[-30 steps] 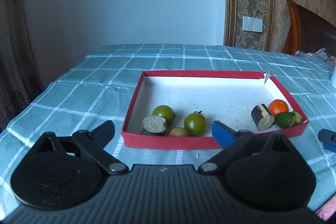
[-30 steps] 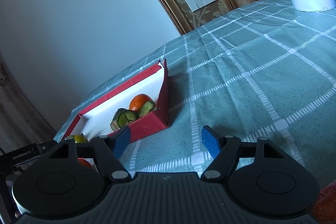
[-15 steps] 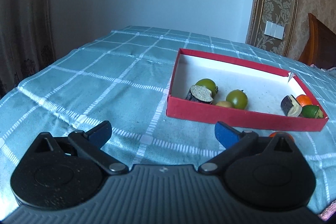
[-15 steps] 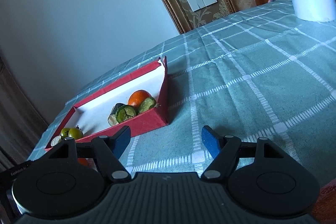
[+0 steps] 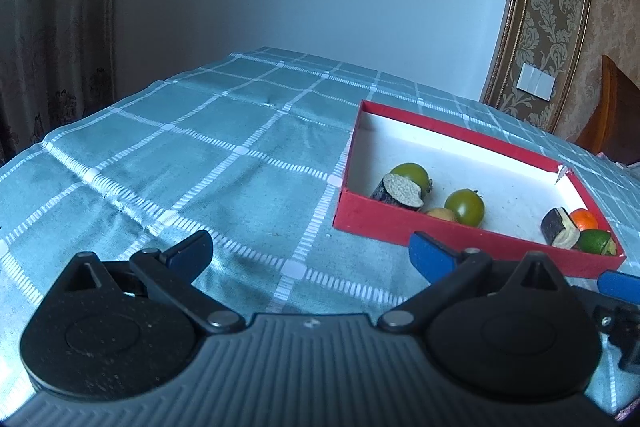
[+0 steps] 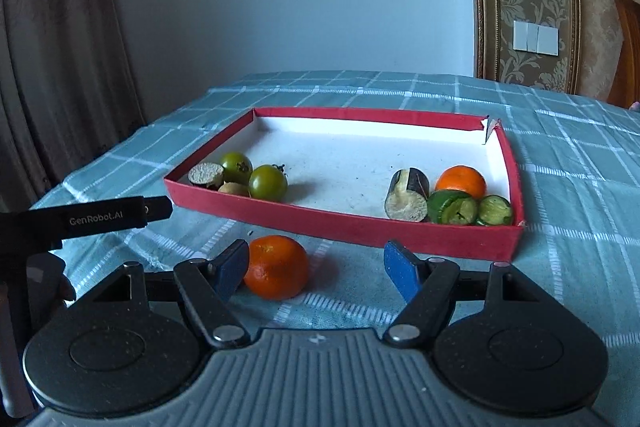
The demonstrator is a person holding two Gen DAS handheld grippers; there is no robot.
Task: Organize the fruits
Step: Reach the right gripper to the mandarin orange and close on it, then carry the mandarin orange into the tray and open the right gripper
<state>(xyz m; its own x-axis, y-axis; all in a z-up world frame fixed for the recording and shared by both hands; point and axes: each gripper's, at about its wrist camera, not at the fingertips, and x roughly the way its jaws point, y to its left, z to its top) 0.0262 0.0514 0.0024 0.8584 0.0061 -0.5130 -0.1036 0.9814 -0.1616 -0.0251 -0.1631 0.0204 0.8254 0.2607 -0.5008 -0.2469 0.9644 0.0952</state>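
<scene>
Two hand-held grippers spread, empty | round dimpled mandarin [image 6: 276, 267] on woven checked cloth [image 6: 580, 227] | rectangular red cardboard tray [image 6: 344, 225]

The box [image 6: 516, 171] sits on the surface [image 6: 580, 187]. Inside, two tomatoes [image 6: 267, 181] lie in the near left corner. An eggplant piece [image 6: 406, 195] and an orange [image 6: 461, 182] lie in the near right corner. Another orange [image 6: 277, 267] lies on the surface before the box.
</scene>
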